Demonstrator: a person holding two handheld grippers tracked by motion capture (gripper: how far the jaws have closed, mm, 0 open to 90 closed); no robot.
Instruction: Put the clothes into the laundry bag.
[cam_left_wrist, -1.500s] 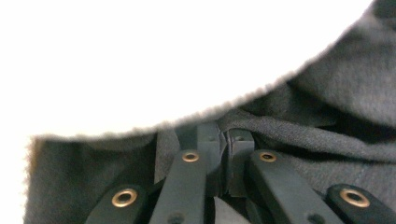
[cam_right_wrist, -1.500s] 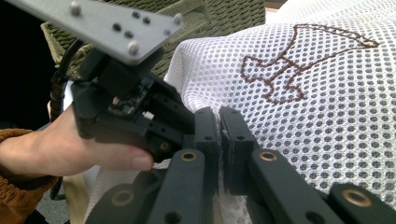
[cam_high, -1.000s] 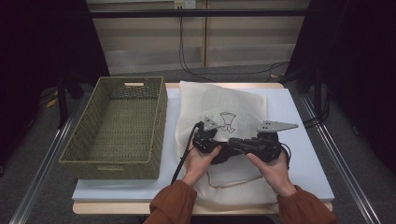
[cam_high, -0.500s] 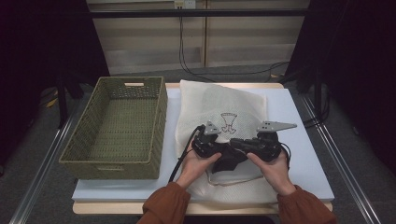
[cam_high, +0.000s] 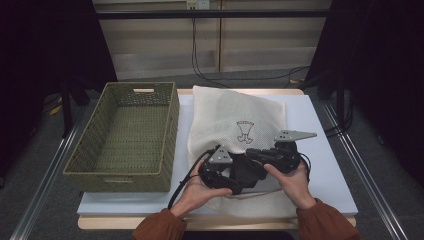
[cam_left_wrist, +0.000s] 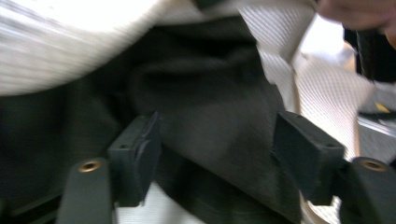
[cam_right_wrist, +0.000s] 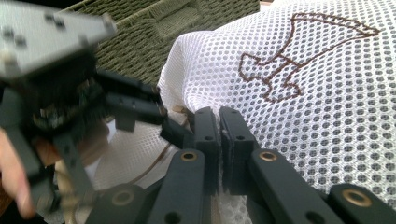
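Step looks like stuffing the dark garment (cam_left_wrist: 205, 116) into the white mesh laundry bag (cam_high: 240, 125), frame centre. Left gripper (cam_high: 235, 175) has just been opening, garment between the pads, unpressed. Right gripper (cam_right_wrist: 218, 140) clamped on the bag's edge. Next: regrip the garment, push deeper.

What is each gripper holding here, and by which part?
The right gripper is shut on the white mesh bag, pinching its near edge. The left gripper has just been opening; dark fabric lies between its jaws, unpinched.

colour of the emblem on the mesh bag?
Brown outline on the white mesh bag; clearest in the right gripper view.
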